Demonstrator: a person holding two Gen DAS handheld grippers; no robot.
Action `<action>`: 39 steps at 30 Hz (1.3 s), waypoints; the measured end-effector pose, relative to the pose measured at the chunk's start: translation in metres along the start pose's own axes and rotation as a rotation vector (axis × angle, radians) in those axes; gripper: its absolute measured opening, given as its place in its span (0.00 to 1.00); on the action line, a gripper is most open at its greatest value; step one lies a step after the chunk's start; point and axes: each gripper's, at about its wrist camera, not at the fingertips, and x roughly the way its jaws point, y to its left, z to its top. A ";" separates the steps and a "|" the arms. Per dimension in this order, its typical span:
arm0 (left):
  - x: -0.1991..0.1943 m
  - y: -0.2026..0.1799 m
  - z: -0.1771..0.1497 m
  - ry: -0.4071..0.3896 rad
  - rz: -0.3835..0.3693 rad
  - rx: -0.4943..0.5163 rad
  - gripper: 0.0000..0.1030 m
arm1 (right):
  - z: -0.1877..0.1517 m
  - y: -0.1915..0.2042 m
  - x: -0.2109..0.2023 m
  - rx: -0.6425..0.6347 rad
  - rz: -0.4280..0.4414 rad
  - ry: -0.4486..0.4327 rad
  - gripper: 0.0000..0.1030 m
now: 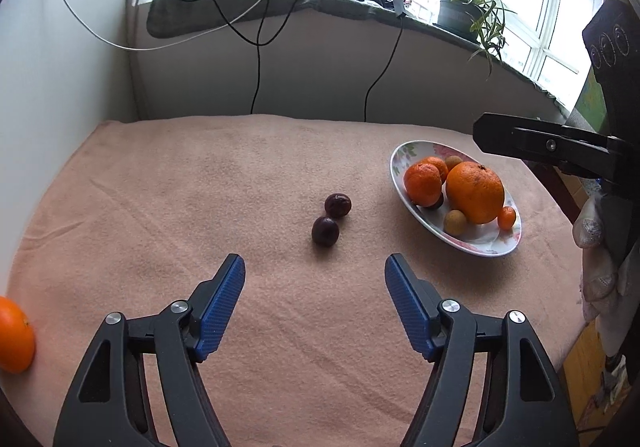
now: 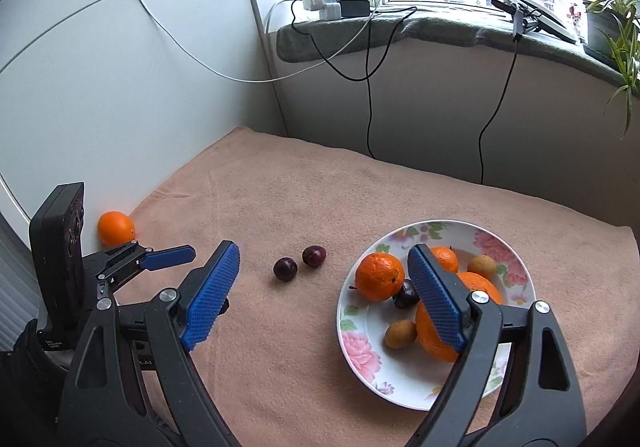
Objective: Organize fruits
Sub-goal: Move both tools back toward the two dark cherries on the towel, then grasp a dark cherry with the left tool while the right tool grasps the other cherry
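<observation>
The left tongs [image 1: 315, 267] are spread wide, with nothing between the blue pads [image 1: 222, 307]. They hang above the pink cloth [image 1: 200, 187] that covers the surface, and they point toward two dark plums [image 1: 332, 219], which lie on the cloth just ahead of the tips. The two plums touch each other or nearly so. In the right wrist view the left tongs [image 2: 192, 259] come in from the left side, low over the cloth.

The right tongs [image 2: 324, 267] are also spread, and they pinch nothing. Their right pad stands in front of the flowered plate [image 2: 360, 359], above the fruit, and their left pad is over bare cloth near the plums [image 2: 298, 263].

The plate rests on the cloth to the right of the plums, clearly apart from them. It holds one large orange [image 1: 476, 193], two smaller tangerines [image 1: 424, 183], one more dark plum [image 2: 406, 297], two brownish small round fruits [image 2: 400, 334] and one very small orange fruit [image 1: 507, 217].

One more orange [image 2: 117, 227] lies alone at the far left edge of the cloth, close to the white wall [image 2: 140, 87] and well apart from the plate.

Behind the surface, black cables [image 1: 258, 59] hang from a window ledge, and a green plant [image 1: 476, 7] stands on it.
</observation>
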 end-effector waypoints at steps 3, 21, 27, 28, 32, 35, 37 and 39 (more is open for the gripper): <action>0.005 0.000 0.001 0.006 -0.028 -0.013 0.63 | 0.006 0.002 0.018 -0.004 0.025 0.055 0.86; 0.048 -0.002 0.018 0.056 -0.084 -0.040 0.34 | 0.036 0.000 0.127 -0.086 0.120 0.400 0.39; 0.060 -0.003 0.019 0.083 -0.075 -0.029 0.34 | 0.037 -0.001 0.147 -0.114 0.142 0.485 0.28; 0.062 -0.003 0.019 0.087 -0.073 -0.028 0.34 | 0.036 0.000 0.149 -0.123 0.149 0.496 0.28; 0.071 -0.006 0.024 0.102 -0.063 -0.020 0.34 | 0.034 0.003 0.157 -0.153 0.152 0.534 0.28; 0.078 -0.007 0.026 0.116 -0.053 -0.020 0.34 | 0.031 0.004 0.163 -0.159 0.148 0.555 0.28; 0.082 -0.007 0.027 0.122 -0.049 -0.019 0.33 | 0.029 0.005 0.167 -0.167 0.148 0.566 0.28; 0.083 -0.008 0.029 0.123 -0.043 -0.018 0.30 | 0.027 0.006 0.171 -0.170 0.148 0.576 0.28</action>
